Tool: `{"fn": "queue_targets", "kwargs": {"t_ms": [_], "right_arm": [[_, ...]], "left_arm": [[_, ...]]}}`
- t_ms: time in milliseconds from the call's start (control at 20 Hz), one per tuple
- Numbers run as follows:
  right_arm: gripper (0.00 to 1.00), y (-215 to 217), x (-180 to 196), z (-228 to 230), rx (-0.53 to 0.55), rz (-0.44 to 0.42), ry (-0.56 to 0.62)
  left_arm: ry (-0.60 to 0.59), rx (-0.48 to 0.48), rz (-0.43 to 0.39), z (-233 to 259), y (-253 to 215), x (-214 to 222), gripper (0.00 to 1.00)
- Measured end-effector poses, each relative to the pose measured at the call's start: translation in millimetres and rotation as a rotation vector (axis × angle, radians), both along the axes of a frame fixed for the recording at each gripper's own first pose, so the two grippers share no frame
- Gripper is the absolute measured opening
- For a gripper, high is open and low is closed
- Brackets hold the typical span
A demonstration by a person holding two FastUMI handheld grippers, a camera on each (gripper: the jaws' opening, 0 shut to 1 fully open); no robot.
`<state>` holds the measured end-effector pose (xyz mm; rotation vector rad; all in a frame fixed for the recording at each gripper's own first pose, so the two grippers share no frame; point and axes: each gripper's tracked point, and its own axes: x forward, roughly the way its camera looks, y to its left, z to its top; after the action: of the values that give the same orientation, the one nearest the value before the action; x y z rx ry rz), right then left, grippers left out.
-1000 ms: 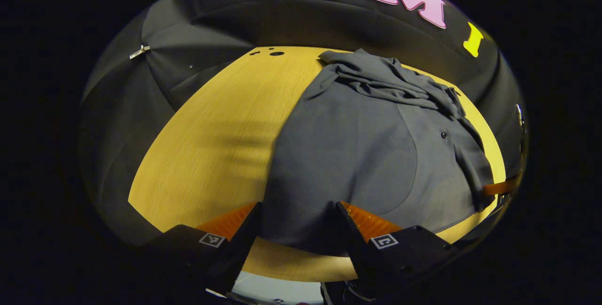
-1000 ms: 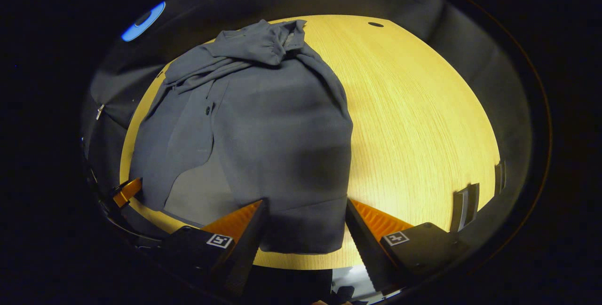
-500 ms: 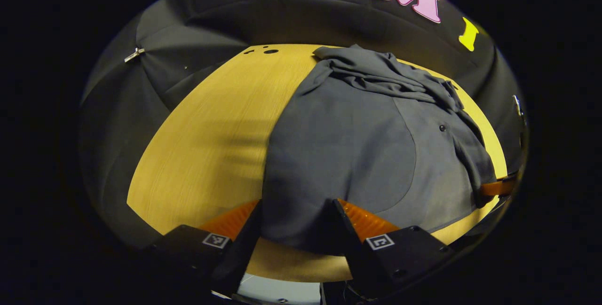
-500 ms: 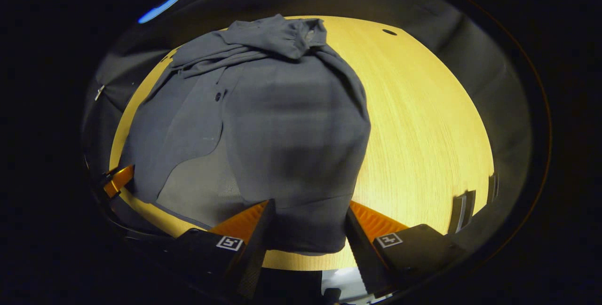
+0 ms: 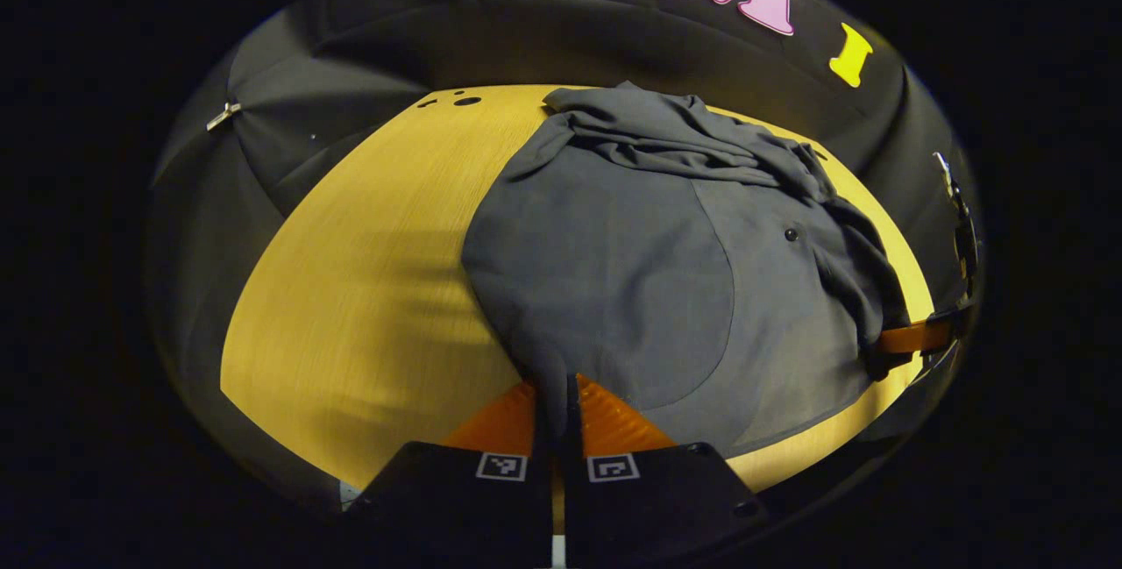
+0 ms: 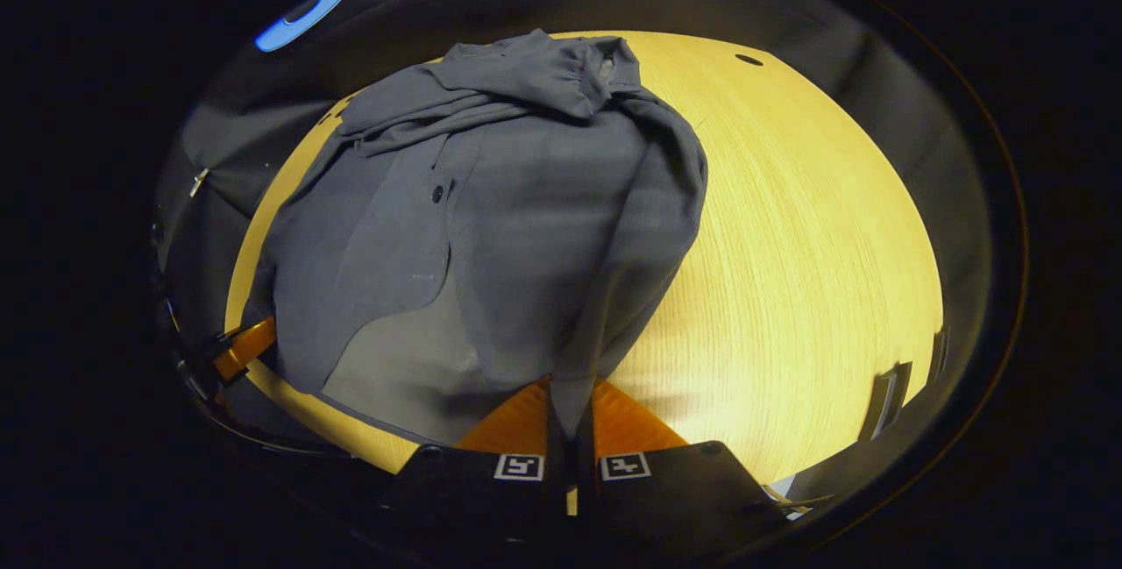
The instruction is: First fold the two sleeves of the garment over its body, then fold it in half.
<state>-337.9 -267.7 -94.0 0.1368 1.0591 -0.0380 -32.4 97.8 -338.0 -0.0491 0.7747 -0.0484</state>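
The shirt (image 5: 631, 288) hem was pinched by both closed grippers (image 5: 554, 416) (image 6: 570, 420), and should be lifted evenly toward the collar.

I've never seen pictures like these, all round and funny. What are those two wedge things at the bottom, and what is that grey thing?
A person holds a pair of tongs in each hand, and a small camera rides on each pair, looking forward along its fingers. So one picture comes from the left tongs and one from the right tongs. The grey thing is a shirt lying on a yellow wooden table. Each pair of tongs is pinched shut on the shirt's near edge, ready for folding it in half.
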Motion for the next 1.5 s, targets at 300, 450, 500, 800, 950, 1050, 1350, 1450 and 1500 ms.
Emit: {"fn": "queue_targets", "kwargs": {"t_ms": [300,450,500,800,950,1050,1350,1450,1500], "right_arm": [[0.08,6,15,25,0.063,-0.017,-0.053],[0.09,9,26,43,0.088,-0.005,-0.082],[0.09,10,32,50,0.099,-0.005,-0.100],[0.08,2,72,96,0.121,0.007,-0.209],[0.09,2,91,116,0.139,0.012,-0.238],[0.08,-1,107,128,0.129,0.014,-0.271],[0.09,-9,162,163,0.102,0.038,-0.370],[0.08,-15,184,173,0.076,0.024,-0.411],[0.08,-15,197,177,0.070,0.021,-0.427]], "left_arm": [[-0.027,-0.091,0.048,25,-1,6,0.06],[-0.090,-0.103,0.036,54,-6,10,0.06],[-0.107,-0.104,0.030,63,-7,11,0.06],[-0.159,-0.148,0.035,109,-20,31,0.06],[-0.199,-0.145,0.015,139,-27,51,0.06],[-0.231,-0.147,0.004,159,-31,69,0.06],[-0.315,-0.157,0.000,202,-39,128,0.06],[-0.333,-0.155,0.006,211,-39,152,0.05],[-0.336,-0.153,0.013,215,-37,163,0.06]]}}
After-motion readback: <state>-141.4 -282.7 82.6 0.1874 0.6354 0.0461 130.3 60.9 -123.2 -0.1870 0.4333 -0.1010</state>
